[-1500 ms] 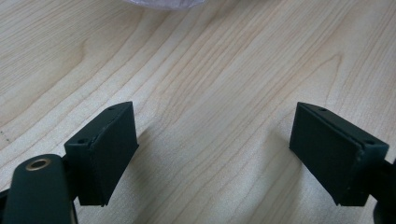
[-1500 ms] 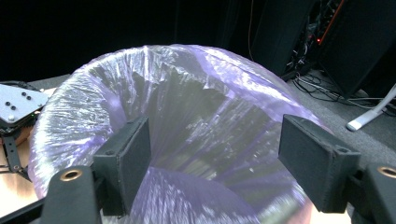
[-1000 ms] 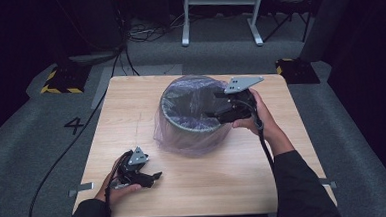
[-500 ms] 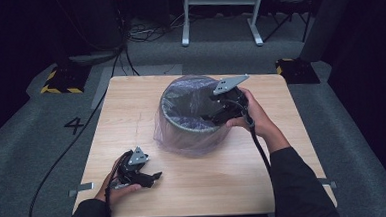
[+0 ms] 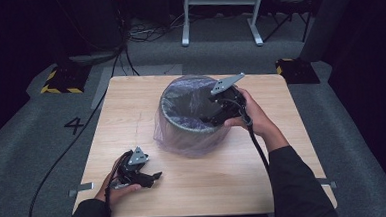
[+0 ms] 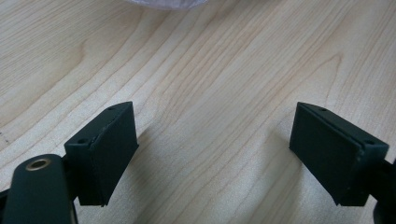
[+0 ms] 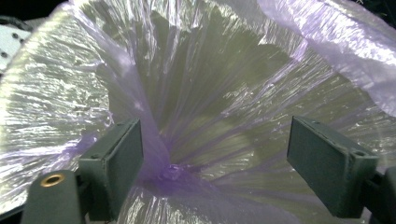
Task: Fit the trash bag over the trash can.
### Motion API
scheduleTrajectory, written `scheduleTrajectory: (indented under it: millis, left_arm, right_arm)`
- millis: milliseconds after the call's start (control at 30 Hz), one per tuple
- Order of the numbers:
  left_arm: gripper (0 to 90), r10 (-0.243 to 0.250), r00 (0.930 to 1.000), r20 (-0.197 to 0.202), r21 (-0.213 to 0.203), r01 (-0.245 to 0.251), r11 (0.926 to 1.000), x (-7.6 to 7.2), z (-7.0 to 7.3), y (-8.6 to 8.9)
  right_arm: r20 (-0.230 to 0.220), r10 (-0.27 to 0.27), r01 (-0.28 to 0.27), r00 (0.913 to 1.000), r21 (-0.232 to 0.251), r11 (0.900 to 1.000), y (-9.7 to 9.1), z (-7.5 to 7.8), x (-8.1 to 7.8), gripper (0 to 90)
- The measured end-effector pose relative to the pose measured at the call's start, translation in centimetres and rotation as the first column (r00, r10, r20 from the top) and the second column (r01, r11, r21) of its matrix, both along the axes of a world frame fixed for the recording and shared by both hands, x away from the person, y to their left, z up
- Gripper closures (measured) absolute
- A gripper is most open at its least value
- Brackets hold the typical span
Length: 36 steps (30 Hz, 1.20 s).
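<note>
**Bin upright, mouth up, right gripper at its rim**

Round grey bin [image 5: 194, 119] standing upright just beyond mid-table, toward the right half; long axis vertical, open mouth facing straight up. Lined with a thin purple bag [image 5: 182, 139], folded over the rim and draped loosely down the outer wall, bunched on the table on the near-left side. Inside, seen from the right gripper view: bag [image 7: 196, 93] creased and shiny, folds running down to a gathered knot at the bottom.

Right gripper [image 5: 212, 118] over the right part of the rim, tilted down into the mouth. Jaws just been opening, now spread wide; a fold of bag lying against the left jaw, nothing pinched between the pads. Right hand [image 5: 251, 116] behind it, sleeve dark.

Left gripper [image 5: 154, 176] low on the near-left part of the table, well apart from the bin, pointing right. Jaws wide apart, bare wood between them, nothing held. Left hand [image 5: 116, 185] wrapped round the body.

Table [image 5: 131, 106]: pale wood, square-ish, grain running across. Floor [image 5: 43, 146]: grey carpet, a "4" [image 5: 74, 125] marked to the left. Black cable [image 5: 63, 155] trailing off left. Yellow-and-black striped block [image 5: 59, 81] beyond the far-left corner, metal frame legs [image 5: 221, 17] at the back, surroundings dark.
</note>
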<state>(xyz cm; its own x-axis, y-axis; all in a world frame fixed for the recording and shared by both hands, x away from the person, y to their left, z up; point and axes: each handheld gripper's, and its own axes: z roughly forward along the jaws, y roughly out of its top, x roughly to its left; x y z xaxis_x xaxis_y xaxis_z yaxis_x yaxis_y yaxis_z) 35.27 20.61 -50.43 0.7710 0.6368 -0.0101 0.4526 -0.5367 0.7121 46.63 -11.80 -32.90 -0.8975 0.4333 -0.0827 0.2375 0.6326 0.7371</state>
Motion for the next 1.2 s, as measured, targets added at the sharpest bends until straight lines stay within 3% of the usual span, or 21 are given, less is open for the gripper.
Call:
scheduleTrajectory:
  millis: [267,533,633,900,1200]
  left_arm:
    - [14.6,0.000,1.0000,0.000,0.000,0.000,1.0000,0.0,0.0,0.0]
    - [14.6,0.000,1.0000,0.000,0.000,0.000,1.0000,0.0,0.0,0.0]
    - [14.6,0.000,1.0000,0.000,0.000,0.000,1.0000,0.0,0.0,0.0]
    - [14.6,0.000,1.0000,0.000,0.000,0.000,1.0000,0.0,0.0,0.0]
    - [14.6,0.000,1.0000,0.000,0.000,0.000,1.0000,0.0,0.0,0.0]
  right_arm:
    - [-0.009,0.009,-0.010,0.9999,-0.119,0.9929,0.7,-0.1,-0.1,17.8]
    - [-0.019,-0.010,0.007,0.9998,-0.147,0.9891,0.9,0.0,-0.2,19.1]
    - [0.000,-0.033,0.032,0.9995,-0.135,0.9904,0.8,0.2,-0.4,20.9]
    - [0.052,-0.050,0.051,0.9974,-0.012,0.9986,-0.7,1.6,-1.6,21.2]
    - [0.124,-0.094,0.084,0.9879,0.083,0.9929,-3.9,2.7,-3.7,21.7]
